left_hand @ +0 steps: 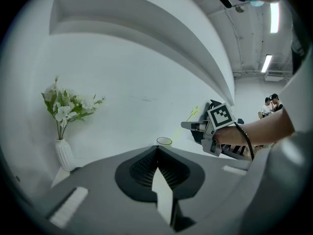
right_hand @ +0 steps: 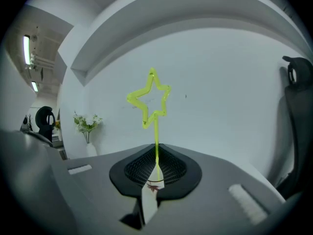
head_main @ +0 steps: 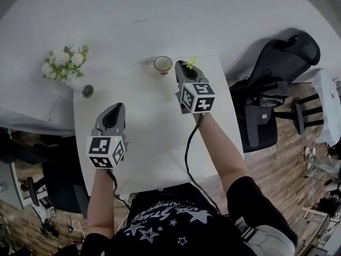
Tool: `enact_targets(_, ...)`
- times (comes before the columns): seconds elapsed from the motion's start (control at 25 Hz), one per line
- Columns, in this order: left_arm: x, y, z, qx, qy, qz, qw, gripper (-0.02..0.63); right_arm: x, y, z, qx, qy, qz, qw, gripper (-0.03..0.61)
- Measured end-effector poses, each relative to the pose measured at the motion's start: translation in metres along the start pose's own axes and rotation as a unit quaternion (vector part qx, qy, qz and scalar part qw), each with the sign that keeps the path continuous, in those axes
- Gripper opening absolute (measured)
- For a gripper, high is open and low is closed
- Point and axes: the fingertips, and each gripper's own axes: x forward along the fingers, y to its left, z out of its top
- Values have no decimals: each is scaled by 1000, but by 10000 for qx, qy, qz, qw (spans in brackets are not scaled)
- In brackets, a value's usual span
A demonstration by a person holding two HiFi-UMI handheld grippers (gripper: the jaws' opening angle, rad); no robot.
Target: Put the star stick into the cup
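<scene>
A thin yellow-green star stick (right_hand: pixel 149 98) stands upright between the jaws of my right gripper (right_hand: pixel 156 173), which is shut on its stem. In the head view the right gripper (head_main: pixel 185 67) hovers at the far right of the white table (head_main: pixel 144 143), and the star (head_main: pixel 191 62) shows at its tip, just right of the cup. The small clear cup (head_main: pixel 162 64) stands upright at the table's far edge. The left gripper view shows the cup (left_hand: pixel 164 141) ahead and the right gripper (left_hand: pixel 195 126) with the star (left_hand: pixel 194 112) to its right. My left gripper (head_main: pixel 116 110) is shut and holds nothing, over the table's left middle.
A white vase of white flowers (head_main: pixel 66 65) stands at the far left corner, with a small dark round object (head_main: pixel 88 91) beside it. A black office chair (head_main: pixel 272 89) is right of the table. A white wall lies behind the far edge.
</scene>
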Motion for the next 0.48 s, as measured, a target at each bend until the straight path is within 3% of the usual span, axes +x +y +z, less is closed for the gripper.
enact_targets(0.48, 5, 2, -8, 45, 161, 54, 9998, 3, 23, 5, -22, 33, 182, 154, 9997, 34)
